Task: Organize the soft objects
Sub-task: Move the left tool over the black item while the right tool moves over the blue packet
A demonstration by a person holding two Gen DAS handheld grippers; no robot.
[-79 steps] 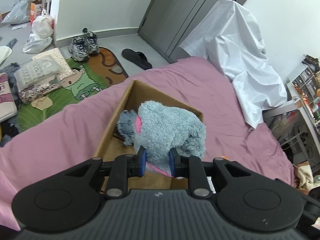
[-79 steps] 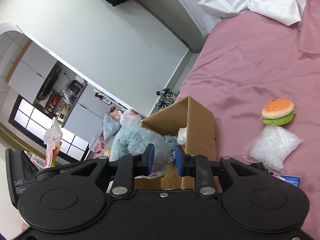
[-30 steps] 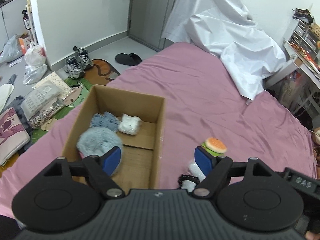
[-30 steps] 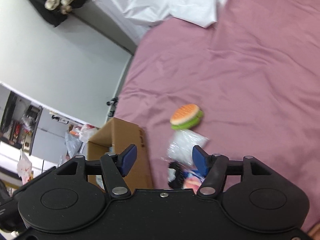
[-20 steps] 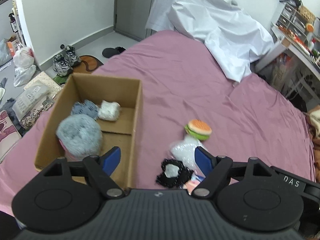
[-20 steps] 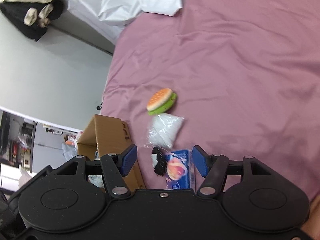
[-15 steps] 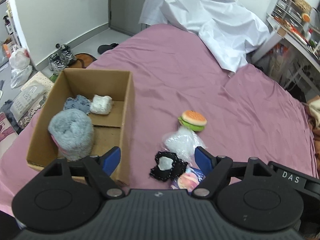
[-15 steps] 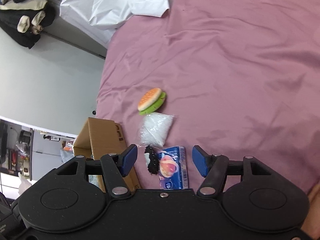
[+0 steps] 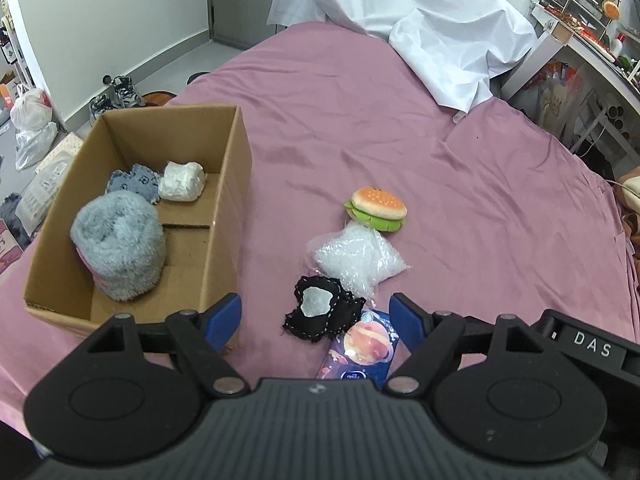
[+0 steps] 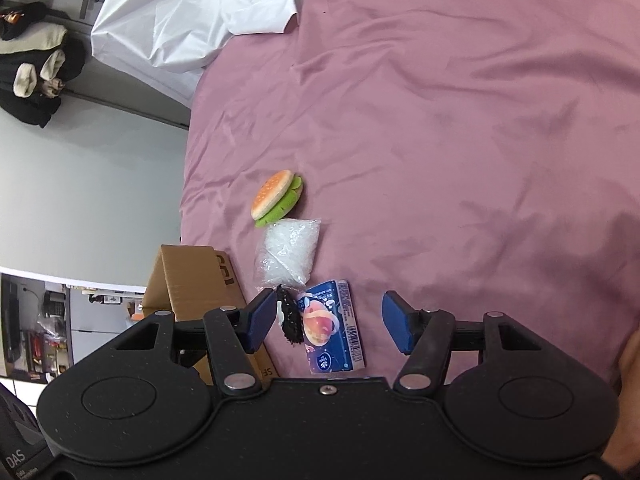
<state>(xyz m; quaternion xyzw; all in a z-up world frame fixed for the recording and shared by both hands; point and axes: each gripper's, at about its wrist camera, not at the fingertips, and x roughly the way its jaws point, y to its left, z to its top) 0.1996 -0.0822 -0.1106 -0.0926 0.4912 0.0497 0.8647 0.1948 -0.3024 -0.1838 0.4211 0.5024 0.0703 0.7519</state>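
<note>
A cardboard box (image 9: 230,184) stands on the pink bed and holds a fluffy grey-blue plush (image 9: 118,246), a small blue-grey plush (image 9: 132,186) and a white soft bundle (image 9: 182,186). Right of the box lie a burger plush (image 9: 376,208), a clear bag of white filling (image 9: 358,258), a black fabric piece with a white patch (image 9: 320,312) and a blue tissue pack (image 9: 362,354). My left gripper (image 9: 316,322) is open and empty above the black piece. My right gripper (image 10: 328,322) is open and empty over the tissue pack (image 10: 330,330), with the burger plush (image 10: 276,198) and the box (image 10: 192,276) beyond.
A crumpled white sheet (image 9: 420,28) covers the far end of the bed. Shoes (image 9: 118,94), plastic bags (image 9: 30,120) and packages lie on the floor left of the bed. Shelves and a desk (image 9: 580,24) stand at the right.
The grey-blue plush was let go into the box. Both grippers opened, pulled back from the box and now hover over the loose items on the bed.
</note>
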